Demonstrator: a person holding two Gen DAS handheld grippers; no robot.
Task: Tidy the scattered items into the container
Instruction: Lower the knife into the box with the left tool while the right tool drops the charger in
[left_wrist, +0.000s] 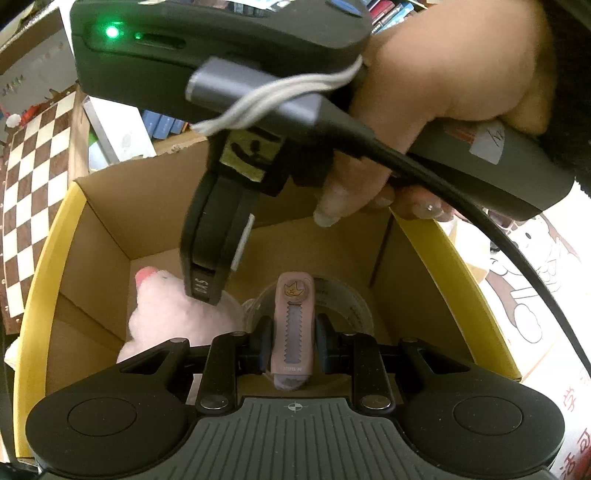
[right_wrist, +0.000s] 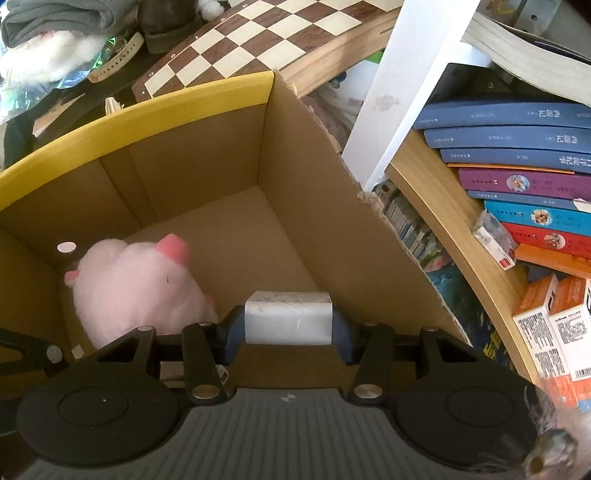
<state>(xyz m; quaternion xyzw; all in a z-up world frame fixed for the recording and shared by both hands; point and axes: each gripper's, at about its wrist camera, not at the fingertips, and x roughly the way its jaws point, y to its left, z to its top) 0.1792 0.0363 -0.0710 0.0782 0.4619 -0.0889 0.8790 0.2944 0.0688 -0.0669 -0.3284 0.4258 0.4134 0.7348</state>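
An open cardboard box (left_wrist: 107, 229) with yellow-edged flaps fills both views. Inside it lies a pink plush pig (left_wrist: 173, 314) (right_wrist: 133, 284). Over the box, my left gripper (left_wrist: 293, 343) is shut on a slim pink utility knife (left_wrist: 293, 317) with a crown sticker, which points away from the camera. Below the knife, a clear round item (left_wrist: 347, 299) rests on the box floor. My right gripper (right_wrist: 288, 328), held by a hand (left_wrist: 443, 74), is shut on a white wrapped packet (right_wrist: 288, 317). Its fingertips (left_wrist: 207, 284) hang just above the pig in the left wrist view.
A chessboard (left_wrist: 33, 192) (right_wrist: 266, 37) leans behind the box. To the right are a wooden shelf (right_wrist: 443, 221), stacked books (right_wrist: 517, 155) and orange-and-white cartons (right_wrist: 554, 325). Clothes and a plastic bag (right_wrist: 44, 55) are piled at the back left. A black cable (left_wrist: 480, 214) trails from the right gripper.
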